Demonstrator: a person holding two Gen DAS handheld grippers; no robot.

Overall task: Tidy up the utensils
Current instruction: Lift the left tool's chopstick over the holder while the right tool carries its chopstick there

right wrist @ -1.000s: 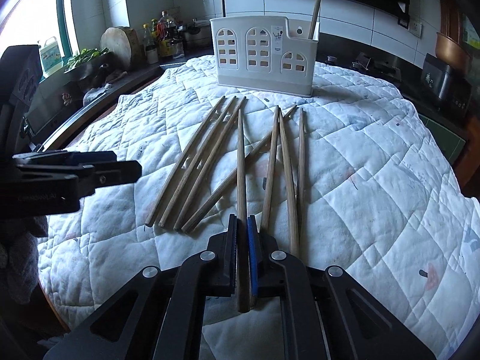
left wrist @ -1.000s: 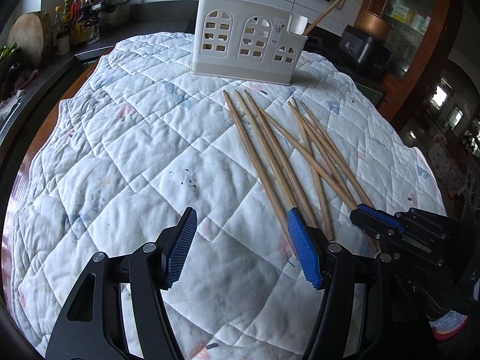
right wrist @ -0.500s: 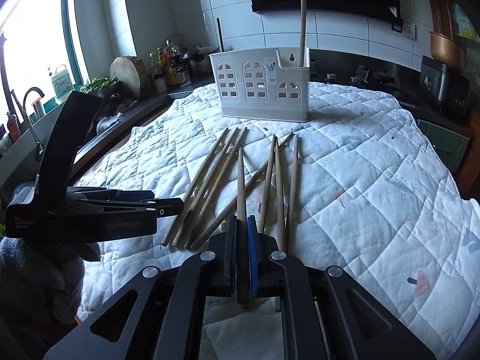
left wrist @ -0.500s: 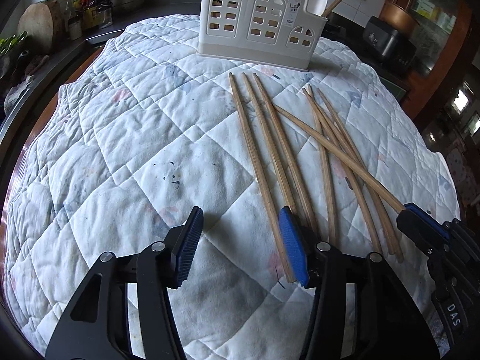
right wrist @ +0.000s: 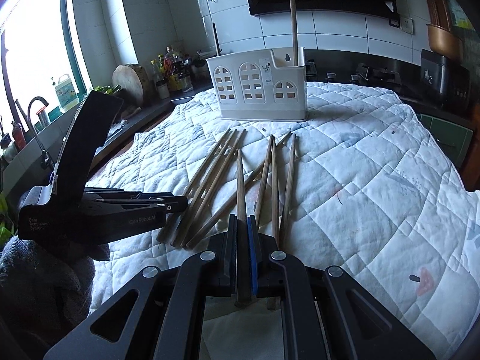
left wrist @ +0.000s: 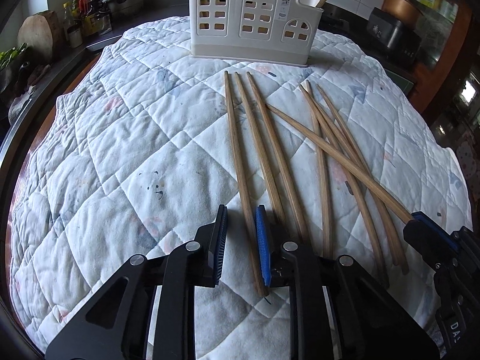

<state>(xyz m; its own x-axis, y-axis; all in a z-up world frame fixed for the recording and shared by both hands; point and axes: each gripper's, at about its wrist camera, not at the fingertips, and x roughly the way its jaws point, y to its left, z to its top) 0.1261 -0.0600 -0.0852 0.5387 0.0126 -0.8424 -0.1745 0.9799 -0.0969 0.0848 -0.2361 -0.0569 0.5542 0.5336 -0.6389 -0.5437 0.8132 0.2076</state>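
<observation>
Several wooden chopsticks (left wrist: 261,156) lie side by side on a white quilted cloth (left wrist: 120,156). A white utensil holder (left wrist: 255,18) stands at the far side with one chopstick (right wrist: 294,30) upright in its right compartment. My left gripper (left wrist: 240,240) is open, its jaws on either side of the leftmost chopstick (left wrist: 240,174) near its thick end. My right gripper (right wrist: 243,255) is shut on one chopstick (right wrist: 240,186) and holds it lifted above the cloth, tip toward the holder (right wrist: 258,87). The right gripper also shows in the left wrist view (left wrist: 420,228).
A kitchen counter with bottles (left wrist: 84,15) and a wooden block (left wrist: 39,33) runs along the left. A sink tap (right wrist: 36,111) is by the window. Dark appliances (left wrist: 393,36) stand at the right. The cloth's edge drops off at the right.
My left gripper has moved right and forward and its jaws have narrowed around the leftmost chopstick. My right gripper has lifted its chopstick off the cloth.
</observation>
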